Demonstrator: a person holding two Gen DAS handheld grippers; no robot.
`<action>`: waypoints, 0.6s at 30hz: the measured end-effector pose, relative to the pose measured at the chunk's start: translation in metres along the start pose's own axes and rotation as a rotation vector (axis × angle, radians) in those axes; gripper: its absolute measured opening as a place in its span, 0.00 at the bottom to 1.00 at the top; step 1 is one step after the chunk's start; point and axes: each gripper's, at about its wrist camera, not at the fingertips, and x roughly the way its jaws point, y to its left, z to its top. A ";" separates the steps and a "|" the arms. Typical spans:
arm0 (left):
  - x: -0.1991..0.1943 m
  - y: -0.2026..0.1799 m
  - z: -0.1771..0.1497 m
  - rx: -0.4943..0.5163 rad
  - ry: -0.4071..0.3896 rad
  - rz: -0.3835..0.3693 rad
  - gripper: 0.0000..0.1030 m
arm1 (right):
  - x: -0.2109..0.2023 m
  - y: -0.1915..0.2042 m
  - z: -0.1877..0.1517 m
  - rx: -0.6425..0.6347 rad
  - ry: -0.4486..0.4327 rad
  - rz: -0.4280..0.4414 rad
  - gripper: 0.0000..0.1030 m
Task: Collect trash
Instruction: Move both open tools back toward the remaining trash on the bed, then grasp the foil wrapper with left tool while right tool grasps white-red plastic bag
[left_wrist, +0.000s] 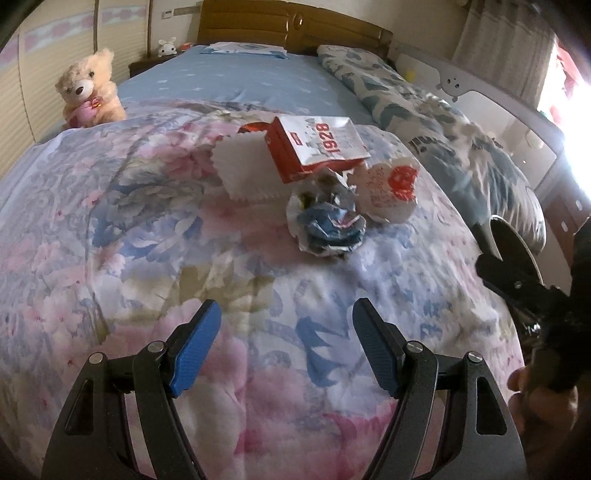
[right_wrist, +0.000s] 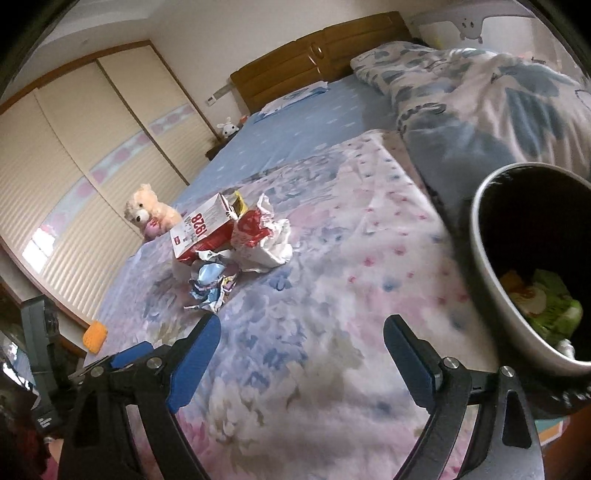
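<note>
A pile of trash lies on the floral quilt (left_wrist: 155, 258). It holds a red-and-white carton (left_wrist: 317, 147) marked 1928, a white serrated paper (left_wrist: 240, 170), a crumpled blue wrapper (left_wrist: 325, 225) and a white bag with a red print (left_wrist: 395, 188). My left gripper (left_wrist: 288, 314) is open and empty, a short way in front of the blue wrapper. In the right wrist view the carton (right_wrist: 207, 229), a red-and-white wrapper (right_wrist: 262, 236) and the blue wrapper (right_wrist: 210, 288) lie ahead to the left. My right gripper (right_wrist: 303, 325) is open and empty over the quilt.
A metal-rimmed bin (right_wrist: 480, 258) stands at the right and holds green and yellow trash (right_wrist: 546, 302). A teddy bear (left_wrist: 88, 88) sits at the bed's left edge. A rolled patterned duvet (left_wrist: 443, 129) runs along the right side. A hand (left_wrist: 539, 413) shows at lower right.
</note>
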 end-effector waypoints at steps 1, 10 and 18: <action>0.001 0.000 0.002 -0.003 0.001 -0.002 0.73 | 0.005 0.001 0.002 -0.003 0.003 -0.001 0.88; 0.019 -0.002 0.024 -0.019 0.007 -0.022 0.73 | 0.036 0.004 0.023 0.016 0.023 0.037 0.81; 0.042 -0.009 0.042 -0.001 0.030 -0.051 0.73 | 0.064 0.010 0.047 0.030 0.045 0.083 0.66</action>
